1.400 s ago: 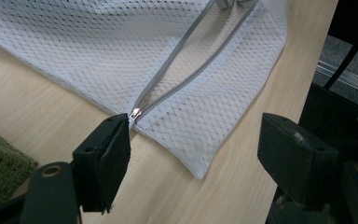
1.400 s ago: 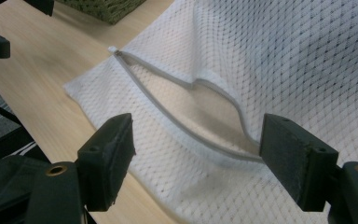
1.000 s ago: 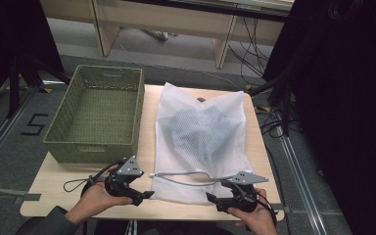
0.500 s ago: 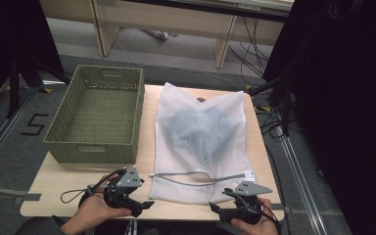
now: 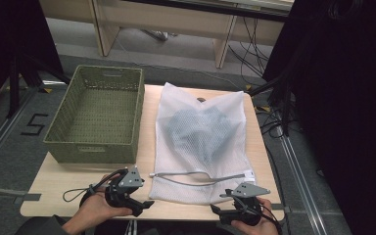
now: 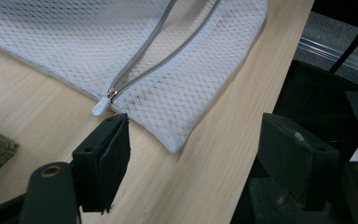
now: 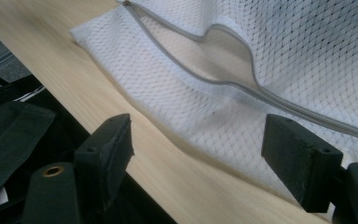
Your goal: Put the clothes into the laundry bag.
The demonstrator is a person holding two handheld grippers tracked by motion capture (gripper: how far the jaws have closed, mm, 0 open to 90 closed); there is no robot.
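**Mesh bag lies flat on the table, both grippers spread at its near edge**

The light wooden table (image 5: 54, 181) carries two large things side by side. On the right, the white mesh laundry bag (image 5: 203, 142) lies flat, running from the far edge almost to the near one, with a bluish garment (image 5: 200, 132) showing through the netting in its middle. To its left stands the green woven basket (image 5: 98, 115), just beside the bag.

Across the bag's near end runs a grey zipper (image 5: 200, 175), partly undone so that the opening gapes in a shallow curve. In the left gripper view its white pull tab (image 6: 100, 107) rests on the table at the bag's corner, just ahead of one jaw.

The left gripper (image 5: 144, 203), held in the left hand (image 5: 95, 213), sits at the near edge of the table beside the bag's near left corner; its jaws stand wide apart with nothing between them. The right gripper (image 5: 215, 209), held in the right hand (image 5: 252, 225), sits at the bag's near right corner. Its jaws are likewise spread wide, hovering over the bag's edge and the table's rim without pinching the mesh.
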